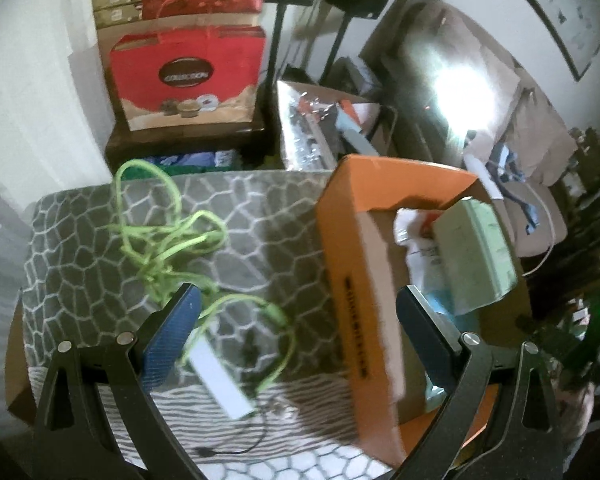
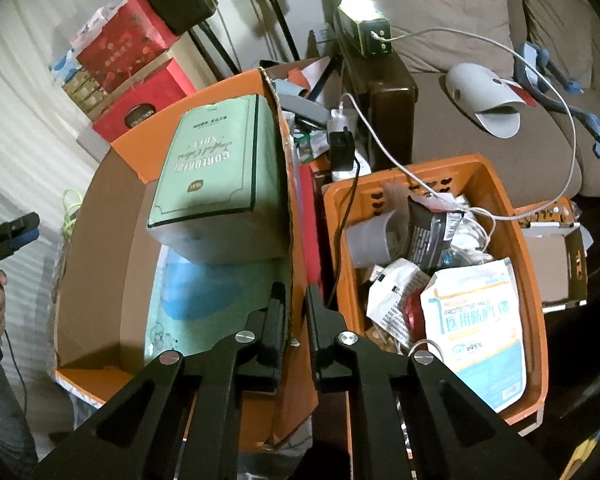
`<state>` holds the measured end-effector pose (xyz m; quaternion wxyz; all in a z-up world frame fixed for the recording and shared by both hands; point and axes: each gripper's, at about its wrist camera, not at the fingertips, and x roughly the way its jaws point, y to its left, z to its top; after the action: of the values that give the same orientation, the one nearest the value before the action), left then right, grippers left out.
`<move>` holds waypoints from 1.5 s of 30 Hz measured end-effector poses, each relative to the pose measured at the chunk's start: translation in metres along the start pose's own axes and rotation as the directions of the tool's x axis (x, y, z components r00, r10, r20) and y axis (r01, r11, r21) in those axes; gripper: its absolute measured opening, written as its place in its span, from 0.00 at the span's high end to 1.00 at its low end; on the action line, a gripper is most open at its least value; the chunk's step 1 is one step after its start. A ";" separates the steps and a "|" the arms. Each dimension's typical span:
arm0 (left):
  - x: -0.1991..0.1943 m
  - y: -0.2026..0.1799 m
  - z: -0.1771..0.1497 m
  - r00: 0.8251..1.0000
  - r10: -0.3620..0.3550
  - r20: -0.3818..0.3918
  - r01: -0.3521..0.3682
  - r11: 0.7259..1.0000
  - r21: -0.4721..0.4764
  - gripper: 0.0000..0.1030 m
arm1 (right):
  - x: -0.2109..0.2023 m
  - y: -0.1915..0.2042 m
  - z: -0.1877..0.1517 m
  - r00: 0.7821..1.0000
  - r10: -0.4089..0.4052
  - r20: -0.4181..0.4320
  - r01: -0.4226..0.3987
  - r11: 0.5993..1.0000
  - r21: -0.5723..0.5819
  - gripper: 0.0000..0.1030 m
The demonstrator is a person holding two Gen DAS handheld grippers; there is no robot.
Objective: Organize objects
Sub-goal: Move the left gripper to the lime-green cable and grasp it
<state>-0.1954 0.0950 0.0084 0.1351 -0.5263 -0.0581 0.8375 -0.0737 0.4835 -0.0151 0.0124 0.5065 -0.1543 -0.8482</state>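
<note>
Cardboard box [image 2: 112, 248]: the landmark; orange outside, brown inside, open-topped, standing on the patterned mat; likely the place where loose things are being gathered

Patterned mat [image 1: 260, 216]: grey with a white web pattern, spread under the box and running out to its left in the left wrist view, so whatever remains to sort lies on it in easy reach

Orange crate [image 2: 512, 208]: just beside the box on its right in the right wrist view, crammed with packets, a mask pack and white cables; it looks like a 2nd bin

Green carton [image 2: 220, 168]: inside the box, tilted, leaning against the right wall over a blue-and-green pack, so it looks dropped in, not stood up

Green cord [image 1: 168, 240]: a loose tangle on the mat to the left of the box, outside it and touching a white stick-like item [image 1: 220, 380]; judged the next thing to go in

Left gripper [image 1: 300, 340]: jaws spread wide and empty, hanging over the mat at the box's left wall, the cord's end near the left pad

Right gripper [image 2: 298, 312]: jaws clenched on the box's right wall, probably to steady it
</note>
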 end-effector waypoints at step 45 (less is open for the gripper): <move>0.054 0.086 -0.067 0.978 -0.016 -0.206 0.003 0.998 -0.063 0.41 | -0.003 0.004 0.004 0.996 -0.013 -0.090 0.007 0.998 -0.063 0.92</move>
<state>-0.1718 0.0250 -0.0888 0.1277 -0.6140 -0.0723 0.7755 -0.0764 0.4809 -0.0097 0.0309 0.5446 -0.1244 -0.8289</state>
